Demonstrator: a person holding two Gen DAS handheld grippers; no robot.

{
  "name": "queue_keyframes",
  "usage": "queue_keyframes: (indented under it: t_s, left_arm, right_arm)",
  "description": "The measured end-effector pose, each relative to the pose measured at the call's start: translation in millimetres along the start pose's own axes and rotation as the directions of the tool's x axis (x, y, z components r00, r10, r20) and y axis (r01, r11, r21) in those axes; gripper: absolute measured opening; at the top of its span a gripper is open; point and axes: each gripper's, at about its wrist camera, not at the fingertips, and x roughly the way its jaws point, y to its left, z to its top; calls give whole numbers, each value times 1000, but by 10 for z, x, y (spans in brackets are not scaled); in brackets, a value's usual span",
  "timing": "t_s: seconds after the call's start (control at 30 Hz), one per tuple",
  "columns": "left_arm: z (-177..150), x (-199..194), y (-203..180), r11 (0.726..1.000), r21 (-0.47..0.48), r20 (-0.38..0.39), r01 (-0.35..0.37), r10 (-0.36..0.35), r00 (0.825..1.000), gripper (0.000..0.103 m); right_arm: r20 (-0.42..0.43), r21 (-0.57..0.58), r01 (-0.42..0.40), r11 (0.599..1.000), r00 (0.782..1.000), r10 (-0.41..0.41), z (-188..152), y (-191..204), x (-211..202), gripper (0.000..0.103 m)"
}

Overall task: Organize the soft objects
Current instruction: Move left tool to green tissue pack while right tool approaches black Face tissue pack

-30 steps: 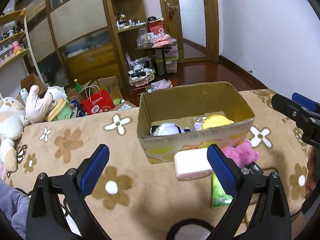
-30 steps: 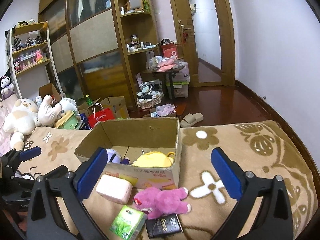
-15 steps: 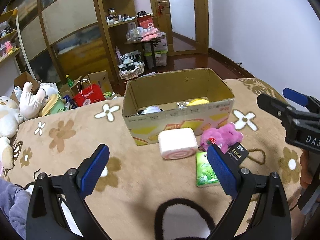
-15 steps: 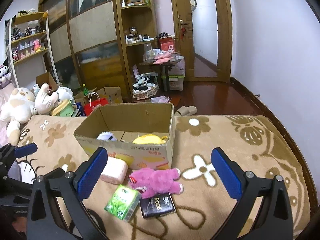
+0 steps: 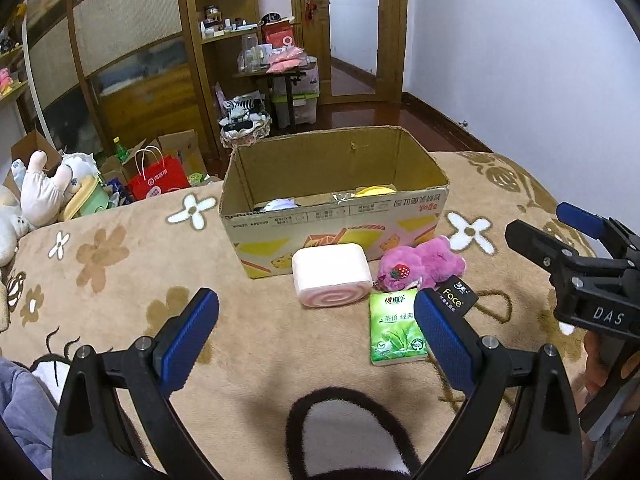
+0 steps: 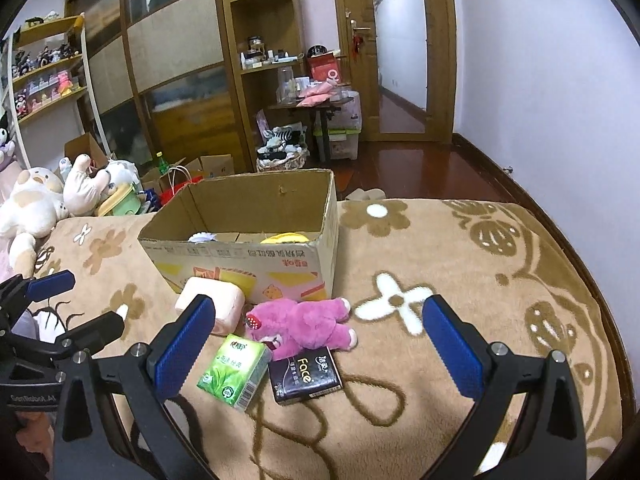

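my two handheld grippers

left gripper (image 5: pixel 316 334) and right gripper (image 6: pixel 320 344): black frames, blue ribbed pads (image 5: pixel 188 342), silver screws, white lettering.

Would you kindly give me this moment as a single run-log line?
left claw: open, empty | right claw: open, empty | pink bear, roll cushion, green tissues: outside box

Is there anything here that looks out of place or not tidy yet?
Yes. Four items lie outside the cardboard box, on the blanket in front of it: pink roll cushion, pink plush bear, green tissue pack, black tissue pack. The bear overlaps the black pack.
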Motion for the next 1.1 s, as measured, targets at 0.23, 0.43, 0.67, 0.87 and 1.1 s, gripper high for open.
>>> queue_keyframes:
  t_s: [0.23, 0.43, 0.67, 0.87, 1.1]
  left_arm:
    - [2, 122, -27, 1000, 10, -23, 24, -24, 999, 97]
    - [-6, 258, -108, 998, 23, -46, 51, -50, 998, 97]
    - [-5, 403, -221, 995, 40, -89, 93, -90, 992, 97]
    - [-41, 530, -287, 992, 39, -127, 121, -116, 985, 97]
    - [-82, 716, -354, 984, 65, -170, 163, -150, 974, 97]
  right_arm:
    - [-20, -19, 4, 1000, 1000, -4, -32, 38, 83, 103]
    - [-52, -11, 1, 1000, 999, -2, -60, 20, 185, 103]
    - [-80, 2, 0, 1000, 997, 0, -61, -20, 271, 103]
    - [-111, 3, 0, 1000, 994, 0, -85, -41, 366, 103]
    - [-193, 55, -1, 999, 981, 12, -147, -118, 554, 103]
